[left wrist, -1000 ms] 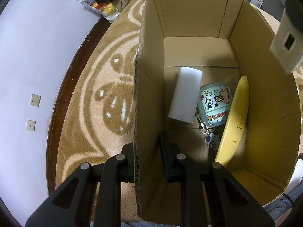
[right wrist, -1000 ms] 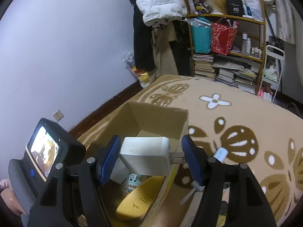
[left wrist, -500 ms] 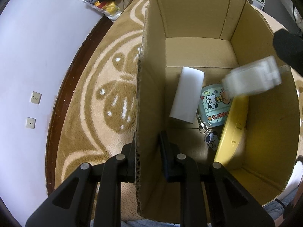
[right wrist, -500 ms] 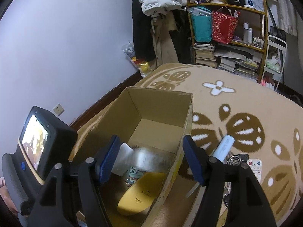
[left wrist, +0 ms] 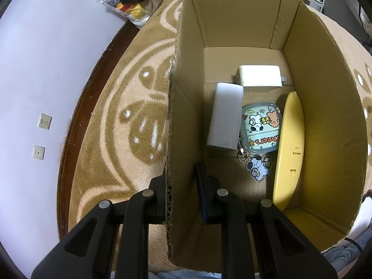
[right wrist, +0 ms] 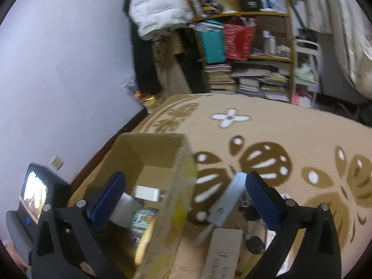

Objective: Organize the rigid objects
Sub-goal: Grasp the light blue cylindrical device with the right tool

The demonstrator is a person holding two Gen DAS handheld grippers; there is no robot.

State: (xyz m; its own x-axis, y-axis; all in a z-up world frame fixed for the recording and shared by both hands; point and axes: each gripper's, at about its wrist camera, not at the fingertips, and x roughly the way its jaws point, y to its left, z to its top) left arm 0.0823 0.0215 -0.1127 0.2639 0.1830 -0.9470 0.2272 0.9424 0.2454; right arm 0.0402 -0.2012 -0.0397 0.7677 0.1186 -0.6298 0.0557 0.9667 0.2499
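Note:
An open cardboard box [left wrist: 325, 125] stands on the carpet. My left gripper [left wrist: 183, 183] is shut on the box's left wall. Inside lie a white charger block [left wrist: 259, 76] at the far end, a white rectangular block [left wrist: 225, 116], a cartoon case with a keychain [left wrist: 260, 127] and a yellow insole [left wrist: 289, 146]. My right gripper [right wrist: 183, 190] is open and empty above the box's right wall [right wrist: 172, 200]. The charger [right wrist: 147, 193] also shows in the right wrist view. Outside the box on the right lie a pale blue tube [right wrist: 226, 201] and a white box [right wrist: 220, 253].
A patterned brown carpet [right wrist: 267, 134] covers the floor. A bookshelf [right wrist: 246, 53] with bags and stacked books stands at the back, clothes hanging beside it. A purple wall [left wrist: 34, 69] runs along the left. Small dark items [right wrist: 254, 244] lie near the white box.
My right gripper opened and let go of the white charger, which dropped into the box's far end. The right gripper has shifted right. The left gripper stayed on the box wall.

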